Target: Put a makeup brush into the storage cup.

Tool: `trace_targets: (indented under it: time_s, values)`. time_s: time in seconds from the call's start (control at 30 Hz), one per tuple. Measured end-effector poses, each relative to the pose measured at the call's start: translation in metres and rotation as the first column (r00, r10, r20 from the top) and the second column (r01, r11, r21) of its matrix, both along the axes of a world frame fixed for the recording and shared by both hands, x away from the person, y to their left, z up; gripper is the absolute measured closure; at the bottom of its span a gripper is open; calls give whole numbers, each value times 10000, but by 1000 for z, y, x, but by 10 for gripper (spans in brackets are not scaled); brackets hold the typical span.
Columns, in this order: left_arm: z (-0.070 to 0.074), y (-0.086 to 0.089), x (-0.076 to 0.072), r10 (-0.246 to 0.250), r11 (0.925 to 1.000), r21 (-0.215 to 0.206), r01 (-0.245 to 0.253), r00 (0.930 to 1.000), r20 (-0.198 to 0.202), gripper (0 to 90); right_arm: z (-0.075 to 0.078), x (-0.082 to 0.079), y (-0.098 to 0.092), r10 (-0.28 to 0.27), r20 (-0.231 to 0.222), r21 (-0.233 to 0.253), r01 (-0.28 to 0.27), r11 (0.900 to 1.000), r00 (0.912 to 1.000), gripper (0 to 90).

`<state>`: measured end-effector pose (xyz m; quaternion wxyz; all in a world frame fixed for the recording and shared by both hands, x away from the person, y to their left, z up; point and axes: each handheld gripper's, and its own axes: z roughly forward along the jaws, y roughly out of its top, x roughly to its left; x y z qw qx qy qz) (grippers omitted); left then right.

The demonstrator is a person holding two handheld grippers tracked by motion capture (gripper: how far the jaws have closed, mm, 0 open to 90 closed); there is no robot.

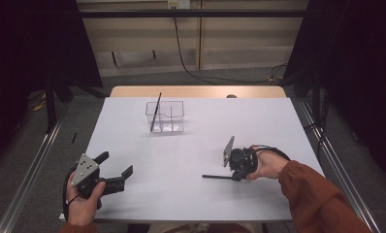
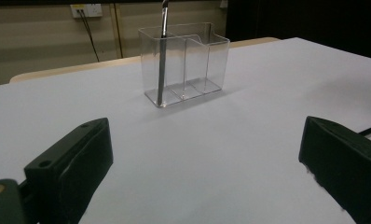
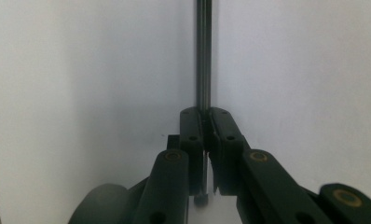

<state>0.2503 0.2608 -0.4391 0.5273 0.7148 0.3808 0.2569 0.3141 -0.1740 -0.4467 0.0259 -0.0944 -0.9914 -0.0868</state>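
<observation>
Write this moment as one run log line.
right gripper: shut on dark rod | left gripper: open | clear organizer: one rod inside

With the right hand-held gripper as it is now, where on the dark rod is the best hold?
Near its end, as the right hand-held gripper has it: jaws shut across the thin dark rod from the sides. It lies flat on the table, so a low, level approach along its length probably suits.

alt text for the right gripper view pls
The right gripper has its two black jaws shut on a thin dark rod, which runs straight ahead from the jaws toward the top of the picture. Under it lies the plain white table.
</observation>
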Motion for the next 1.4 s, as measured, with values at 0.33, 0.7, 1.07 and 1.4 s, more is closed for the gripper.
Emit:
trace_targets:
  time_s: [0.33, 0.7, 1.07, 1.4]
  values:
    - [0, 0, 0, -2, 10000, 3, 2, 10000, -14, 28, 0, 3, -3, -381, -127, 243, 384, 9990, 9992, 844]
    - [0, 0, 0, -37, 10000, 9, 37, 10000, 23, 28, 2, 2, -13, -951, -386, 864, 981, 9914, 9947, 844]
    - [0, 0, 0, 17, 10000, 17, -17, 10000, 21, 28, 8, -3, -22, -1838, 25, 2147, 1790, 9601, 9830, 844]
    - [0, 0, 0, 6, 10000, 11, -6, 10000, 20, 28, 16, -8, -31, -2555, 373, 3710, 2240, 9012, 9661, 844]
